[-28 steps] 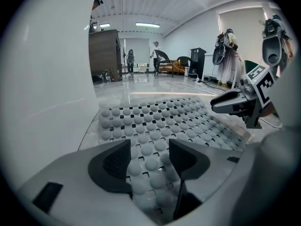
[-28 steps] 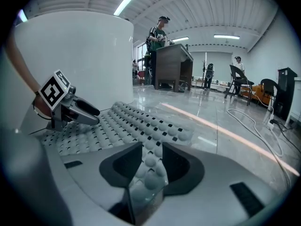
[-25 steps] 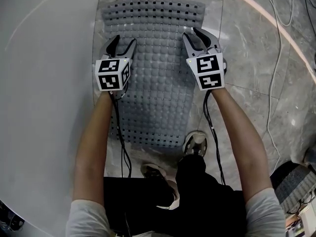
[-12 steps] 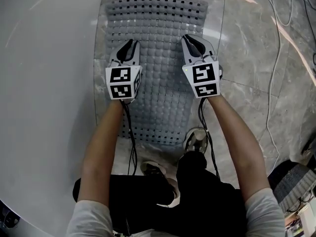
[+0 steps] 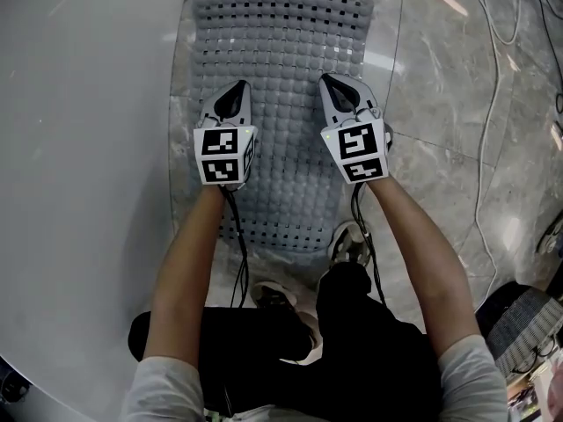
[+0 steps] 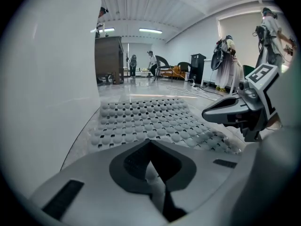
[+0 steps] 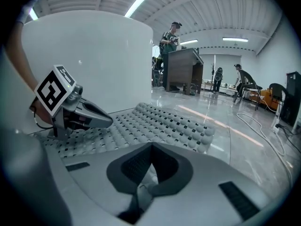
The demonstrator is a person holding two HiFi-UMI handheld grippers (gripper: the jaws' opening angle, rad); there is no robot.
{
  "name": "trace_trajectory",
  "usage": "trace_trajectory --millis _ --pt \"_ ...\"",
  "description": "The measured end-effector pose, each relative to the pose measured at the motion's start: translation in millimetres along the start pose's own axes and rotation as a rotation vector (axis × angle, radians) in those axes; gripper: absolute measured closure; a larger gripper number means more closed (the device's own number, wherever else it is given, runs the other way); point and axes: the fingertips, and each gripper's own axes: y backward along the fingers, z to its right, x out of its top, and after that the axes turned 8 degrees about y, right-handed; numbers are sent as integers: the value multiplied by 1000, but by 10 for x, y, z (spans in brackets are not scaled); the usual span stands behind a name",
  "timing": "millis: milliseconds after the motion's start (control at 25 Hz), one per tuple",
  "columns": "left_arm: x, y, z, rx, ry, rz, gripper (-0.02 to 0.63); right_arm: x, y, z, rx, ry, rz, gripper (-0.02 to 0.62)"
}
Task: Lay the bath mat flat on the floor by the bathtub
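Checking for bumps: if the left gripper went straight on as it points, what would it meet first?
Probably the grey bath mat, ahead of and below the left gripper, whose jaws have just closed empty; depth is unclear.

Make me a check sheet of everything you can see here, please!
Surface: glossy grey tiled floor.
Job's things: grey bath mat lies spread out beside the white bathtub.
Clutter: a grey ridged thing at the bottom right, too cut off to name.
Grippers: left gripper and right gripper are over the mat, both shut; their jaws have just closed, with nothing seen gripped.
Cables: a white cord trails over the floor at right; black leads run along the arms.
Surroundings: a brown cabinet and people far off.
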Motion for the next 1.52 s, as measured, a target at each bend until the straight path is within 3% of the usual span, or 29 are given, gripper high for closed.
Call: trace_trajectory --millis 240,400,640,1040,1280,1520 --pt "-170 119 68 -7 5 -15 595 -32 131 -192 30 12 1 589" --pt "-294 229 166 -18 -35 -29 595 -6 284 -340 51 30 9 589" --pt "-442 472 266 -11 45 -62 595 -5 553 -546 87 18 -25 589" --pt "618 1244 451 3 93 3 595 970 1177 -295 68 -22 -29 589" --pt "1166 1628 536 3 91 4 595 1594 1450 -193 76 38 -28 589" --pt "1765 2065 707 6 119 29 595 2137 1794 -18 77 14 -29 589"
